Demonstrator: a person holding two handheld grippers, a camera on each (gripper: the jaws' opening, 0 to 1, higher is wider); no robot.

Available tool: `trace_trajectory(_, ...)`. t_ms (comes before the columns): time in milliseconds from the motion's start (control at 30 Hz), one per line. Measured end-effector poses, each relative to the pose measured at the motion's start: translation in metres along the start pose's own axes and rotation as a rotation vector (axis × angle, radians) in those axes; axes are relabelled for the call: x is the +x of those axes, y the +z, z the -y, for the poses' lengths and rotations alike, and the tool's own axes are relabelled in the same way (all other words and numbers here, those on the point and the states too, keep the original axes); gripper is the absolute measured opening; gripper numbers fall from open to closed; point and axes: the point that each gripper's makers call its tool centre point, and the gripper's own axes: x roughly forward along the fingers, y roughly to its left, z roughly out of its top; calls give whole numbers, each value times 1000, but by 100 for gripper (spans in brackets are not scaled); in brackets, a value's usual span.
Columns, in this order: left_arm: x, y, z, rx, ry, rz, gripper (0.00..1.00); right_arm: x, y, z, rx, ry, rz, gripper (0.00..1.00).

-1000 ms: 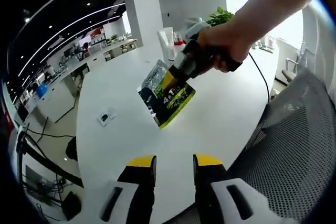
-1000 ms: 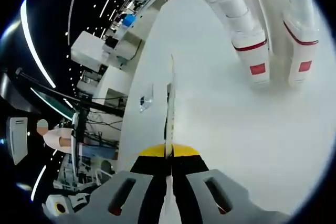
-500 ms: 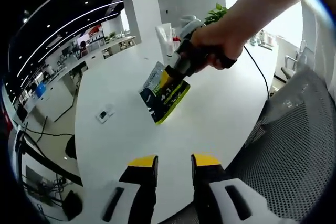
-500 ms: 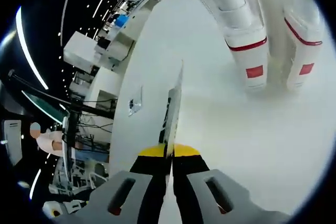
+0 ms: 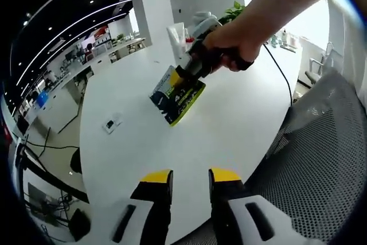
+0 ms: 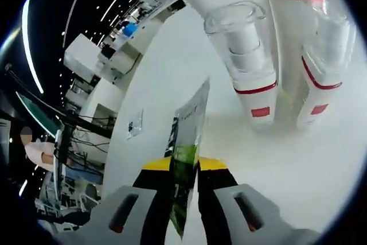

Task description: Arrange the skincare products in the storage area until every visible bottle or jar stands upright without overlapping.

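Sachet (image 6: 184,159) has turned in your right gripper (image 6: 184,167) during the last second: before you saw it only as a thin edge between the jaws, and now its printed face is partly toward the camera, with the jaws clamped on its lower part. The tall white bottles (image 6: 252,78) with clear caps and red bands also fill more of the right gripper view than before, so I judge that you are carrying the sachet toward the group, and it is not yet set down upright. The left gripper view gives what the right one cannot: the whole green and black sachet (image 5: 176,94) held above the white table (image 5: 241,124), apart from its surface, with your hand (image 5: 229,47) around the right gripper's handle, and a small white device (image 5: 110,123) lying further away. Your left gripper (image 5: 189,179) hangs over the table edge with jaws apart and holds nothing.
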Motion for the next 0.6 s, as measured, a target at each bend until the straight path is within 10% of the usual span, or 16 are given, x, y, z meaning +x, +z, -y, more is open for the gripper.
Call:
trace_trajectory(367, 0, -1, 1, 7, 0, -10, 25, -12, 2, 19, -245, -130, 47, 36)
trace_trajectory(600, 0, -3, 1, 11, 2, -18, 26, -11, -27, 0, -553, -80, -52, 35)
